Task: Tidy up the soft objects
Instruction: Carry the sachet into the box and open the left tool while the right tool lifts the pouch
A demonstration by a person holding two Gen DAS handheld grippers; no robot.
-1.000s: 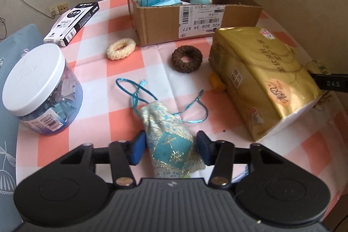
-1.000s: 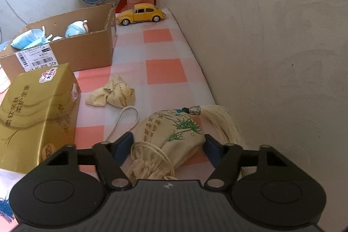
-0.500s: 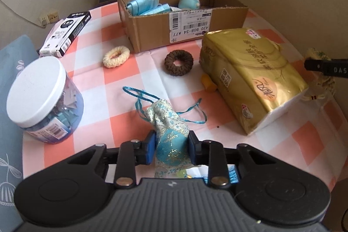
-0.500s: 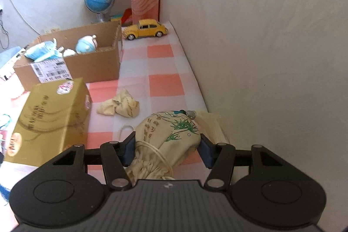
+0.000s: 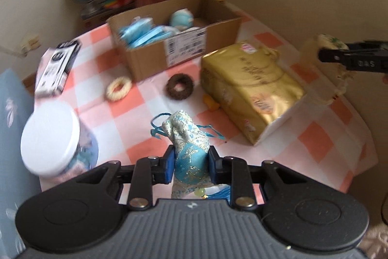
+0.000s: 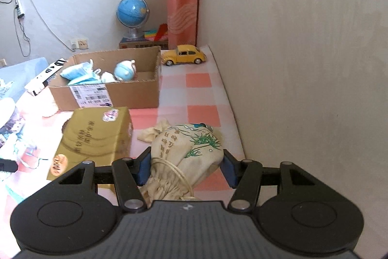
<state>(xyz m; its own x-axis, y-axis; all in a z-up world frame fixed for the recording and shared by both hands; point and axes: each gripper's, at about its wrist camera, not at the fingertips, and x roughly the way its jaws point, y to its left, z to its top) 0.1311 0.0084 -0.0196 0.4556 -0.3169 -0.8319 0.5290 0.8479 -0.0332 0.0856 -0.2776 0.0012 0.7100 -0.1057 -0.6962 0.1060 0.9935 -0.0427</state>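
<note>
My left gripper point(image 5: 190, 163) is shut on a blue and gold brocade pouch point(image 5: 189, 137) and holds it above the checked tablecloth, its blue cord hanging. My right gripper point(image 6: 185, 168) is shut on a cream drawstring pouch point(image 6: 189, 149) with green bamboo print, lifted off the table; it also shows in the left wrist view point(image 5: 327, 69). An open cardboard box point(image 5: 174, 50) at the back holds blue soft items and a round blue plush point(image 5: 181, 17); it also shows in the right wrist view point(image 6: 109, 86). A cream scrunchie point(image 5: 118, 89) and a brown scrunchie point(image 5: 180, 89) lie in front of the box.
A gold tissue pack point(image 5: 249, 86) lies at the middle right. A white-lidded jar point(image 5: 52, 140) stands at the left, a black and white carton point(image 5: 57, 67) behind it. A crumpled beige cloth point(image 6: 152, 132), a yellow toy car point(image 6: 184, 56) and a globe point(image 6: 132, 10) are near the wall.
Both grippers closed on their pouches and lifted them off the table. Both views now look from higher up.
</note>
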